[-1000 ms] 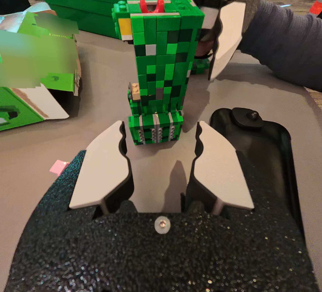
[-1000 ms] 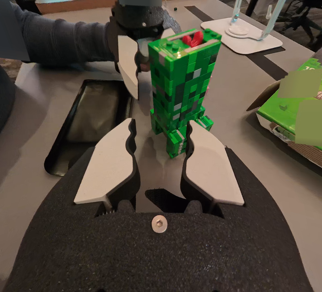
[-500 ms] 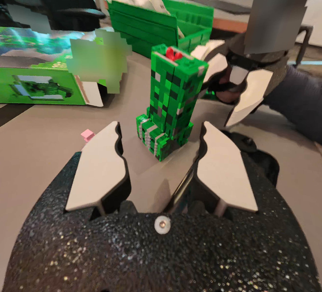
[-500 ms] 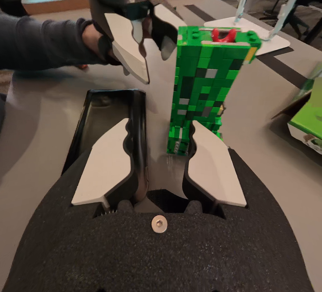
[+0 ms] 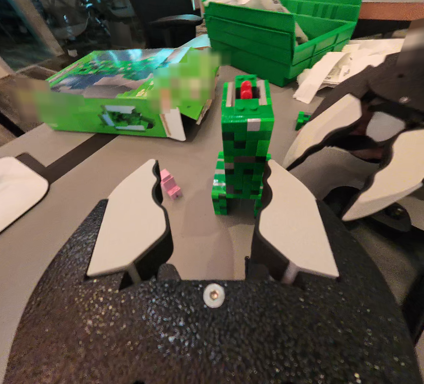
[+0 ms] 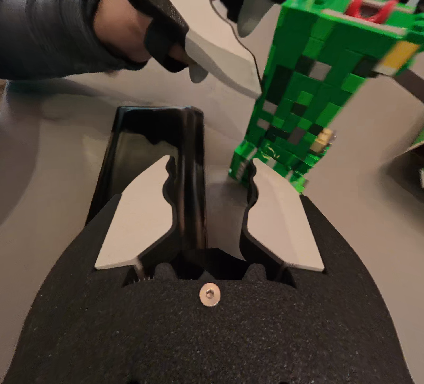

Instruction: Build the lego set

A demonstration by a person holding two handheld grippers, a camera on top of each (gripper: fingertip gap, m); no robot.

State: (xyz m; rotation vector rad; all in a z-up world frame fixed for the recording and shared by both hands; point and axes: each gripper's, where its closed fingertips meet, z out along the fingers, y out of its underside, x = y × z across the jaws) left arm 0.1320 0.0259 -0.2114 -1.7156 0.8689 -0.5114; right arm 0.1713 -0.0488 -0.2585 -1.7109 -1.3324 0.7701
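Note:
A tall green lego figure [image 5: 245, 143] with a red piece on top stands on the grey table. My left gripper [image 5: 212, 166] is open and empty; the figure's base stands just past its right fingertip [image 5: 275, 180]. My right gripper [image 6: 211, 162] is open and empty; its right fingertip [image 6: 259, 173] is at the figure's foot, and the figure [image 6: 309, 88] looks tilted and blurred in that view. The right gripper [image 5: 316, 191] also shows beside the figure in the left wrist view. The left gripper [image 6: 250, 64] shows above the tray in the right wrist view.
A small pink lego piece [image 5: 171, 183] lies near my left fingertip. A green lego box [image 5: 110, 107], a green bin [image 5: 286, 29], white papers [image 5: 332, 68] and a small green piece [image 5: 302, 119] lie behind. A black tray [image 6: 158, 134] sits under my right gripper. Between my left fingertips and the small pink lego piece [image 5: 171, 183] there is roughly 10 centimetres.
The left gripper has swung round the figure, which now stands by its right finger. The right gripper has moved closer, with the figure now to its right. Both stay open.

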